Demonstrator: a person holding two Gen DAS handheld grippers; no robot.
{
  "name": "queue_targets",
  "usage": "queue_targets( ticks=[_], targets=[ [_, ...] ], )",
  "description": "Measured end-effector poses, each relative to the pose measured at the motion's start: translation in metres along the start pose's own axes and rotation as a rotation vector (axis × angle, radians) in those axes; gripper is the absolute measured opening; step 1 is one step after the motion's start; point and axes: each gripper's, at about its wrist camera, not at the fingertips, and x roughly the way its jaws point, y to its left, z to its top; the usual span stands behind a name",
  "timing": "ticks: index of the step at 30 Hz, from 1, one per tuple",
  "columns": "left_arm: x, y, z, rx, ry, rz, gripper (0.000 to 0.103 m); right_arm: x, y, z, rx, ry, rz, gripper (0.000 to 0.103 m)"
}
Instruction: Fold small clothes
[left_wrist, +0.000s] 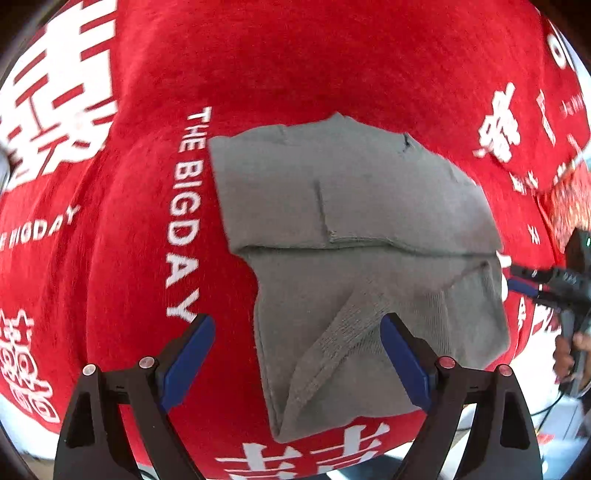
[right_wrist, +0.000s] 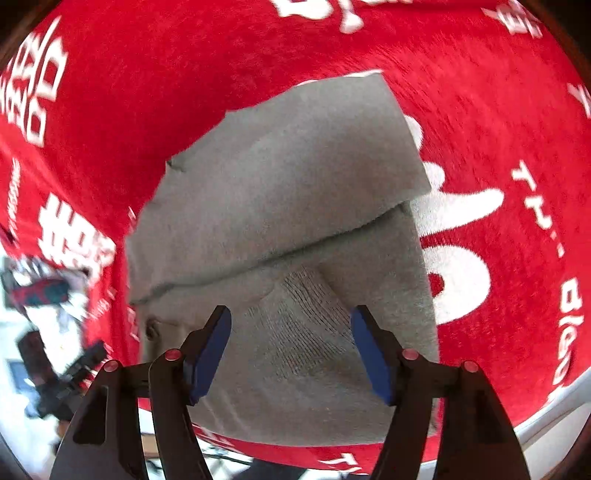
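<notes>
Left gripper (left_wrist: 297, 354) nearest lens, blue pads (left_wrist: 404, 360) spread wide, holding nothing, poised over near part of grey garment (left_wrist: 354, 206). Garment lies partly folded on red cloth (left_wrist: 295, 62) printed with white lettering; upper layer doubled over, ribbed strip showing beneath toward camera. Right gripper (right_wrist: 291, 349) likewise spread and empty, above garment's (right_wrist: 280, 177) ribbed section. From left view, right gripper (left_wrist: 546, 282) sits at garment's right edge, person's hand (left_wrist: 570, 354) on its handle. Right-view background blurred.

Grey garment (left_wrist: 354, 206), folded, flat on red cloth (left_wrist: 295, 66)
</notes>
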Motion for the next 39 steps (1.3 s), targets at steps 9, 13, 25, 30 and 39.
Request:
queue_targets(
  ticks=[9,13,25,30,39],
  targets=[
    [0.037,-0.063,-0.009,0.308,0.067,0.055,0.091,0.033,0.023,-0.006,-0.200,0.062,-0.236,0.072],
    [0.055,-0.078,-0.008,0.349,0.078,0.091,0.091,0.045,0.025,0.001,-0.264,0.092,-0.245,0.072],
    [0.043,-0.042,0.002,0.031,0.076,-0.005,0.011,0.030,0.038,0.005,-0.401,0.121,-0.216,0.007],
    [-0.016,-0.041,0.014,0.008,-0.019,-0.024,0.007,-0.029,0.051,0.023,-0.392,0.015,-0.151,0.007],
    [-0.054,-0.035,0.098,0.015,-0.202,-0.027,0.007,-0.059,0.084,0.125,-0.410,-0.175,-0.130,0.007]
  ],
)
